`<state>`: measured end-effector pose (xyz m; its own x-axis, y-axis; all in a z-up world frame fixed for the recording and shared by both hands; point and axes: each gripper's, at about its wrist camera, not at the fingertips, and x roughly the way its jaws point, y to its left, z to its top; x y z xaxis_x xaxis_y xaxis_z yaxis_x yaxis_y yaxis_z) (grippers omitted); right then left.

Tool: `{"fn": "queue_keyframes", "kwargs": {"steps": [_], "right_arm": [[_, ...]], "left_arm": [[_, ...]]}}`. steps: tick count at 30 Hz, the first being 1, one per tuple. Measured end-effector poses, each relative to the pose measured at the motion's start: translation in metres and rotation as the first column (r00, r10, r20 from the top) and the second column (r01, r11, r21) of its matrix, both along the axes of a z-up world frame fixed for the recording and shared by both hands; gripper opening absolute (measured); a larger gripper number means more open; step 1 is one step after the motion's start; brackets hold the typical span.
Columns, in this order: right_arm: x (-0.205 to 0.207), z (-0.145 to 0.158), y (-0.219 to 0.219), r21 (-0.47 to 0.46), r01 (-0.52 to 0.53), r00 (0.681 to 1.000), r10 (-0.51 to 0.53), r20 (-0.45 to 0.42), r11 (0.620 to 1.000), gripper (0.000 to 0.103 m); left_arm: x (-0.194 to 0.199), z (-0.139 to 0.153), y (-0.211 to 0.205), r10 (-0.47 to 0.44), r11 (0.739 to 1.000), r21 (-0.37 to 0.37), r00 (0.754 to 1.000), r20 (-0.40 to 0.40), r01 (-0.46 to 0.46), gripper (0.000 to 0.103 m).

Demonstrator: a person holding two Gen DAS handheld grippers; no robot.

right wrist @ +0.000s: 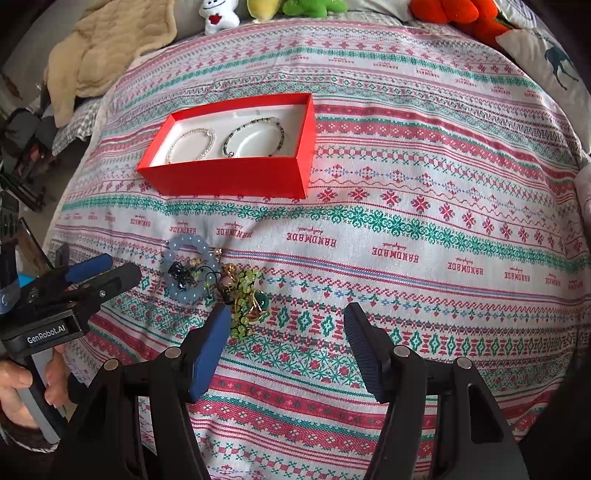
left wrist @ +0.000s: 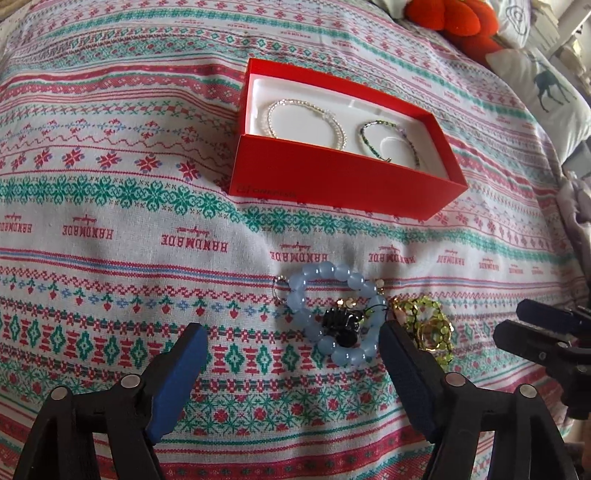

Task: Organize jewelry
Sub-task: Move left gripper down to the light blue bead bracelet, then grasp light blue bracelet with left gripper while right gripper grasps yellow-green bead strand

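Note:
A red box (left wrist: 347, 177) (right wrist: 229, 179) sits open on the patterned bedspread. It holds a pearl bracelet (left wrist: 269, 116) (right wrist: 211, 137) and a dark green beaded bracelet (left wrist: 364, 136) (right wrist: 280, 129). Nearer lies a tangled pile: a pale blue bead bracelet (left wrist: 299, 295) (right wrist: 199, 240), a black piece (left wrist: 340, 323) inside it, and green-and-gold bead jewelry (left wrist: 432, 325) (right wrist: 247, 288). My left gripper (left wrist: 291, 328) (right wrist: 110, 271) is open just short of the blue bracelet, its right finger between that and the green jewelry. My right gripper (right wrist: 286, 308) (left wrist: 524, 317) is open and empty, its left finger beside the green jewelry.
Plush toys line the far edge, among them an orange one (left wrist: 454, 18) (right wrist: 450, 11). A beige blanket (right wrist: 110, 48) lies at the far left, a deer-print pillow (left wrist: 546, 92) at the far right. A person's hand (right wrist: 18, 387) holds the left gripper's handle.

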<state>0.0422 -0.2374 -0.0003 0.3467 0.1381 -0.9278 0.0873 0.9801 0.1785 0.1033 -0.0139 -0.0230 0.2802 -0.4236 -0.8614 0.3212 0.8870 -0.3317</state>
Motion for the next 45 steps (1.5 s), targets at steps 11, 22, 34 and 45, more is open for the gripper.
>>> {"fn": "queue_keyframes", "kwargs": {"steps": [11,22,34,45], "right_arm": [[0.008,-0.003,0.000,0.039,0.021,1.000,-0.021,0.002,0.999,0.067],[0.014,-0.008,0.002,0.026,0.011,1.000,-0.010,-0.010,1.000,0.066],[0.024,-0.012,0.008,0.029,0.008,1.000,-0.007,-0.019,1.000,0.064],[0.036,-0.024,0.014,0.059,0.001,0.999,0.002,-0.051,0.998,0.039]], "left_arm": [[0.025,-0.029,-0.013,0.050,0.997,-0.051,0.992,-0.112,-0.057,0.031],[0.031,-0.035,-0.044,0.076,0.997,0.026,0.994,-0.081,-0.074,0.009],[0.018,-0.012,-0.014,0.087,0.996,-0.011,0.996,-0.018,-0.088,0.009],[0.008,0.005,0.002,0.071,0.997,-0.014,0.997,0.025,-0.071,0.009]]}}
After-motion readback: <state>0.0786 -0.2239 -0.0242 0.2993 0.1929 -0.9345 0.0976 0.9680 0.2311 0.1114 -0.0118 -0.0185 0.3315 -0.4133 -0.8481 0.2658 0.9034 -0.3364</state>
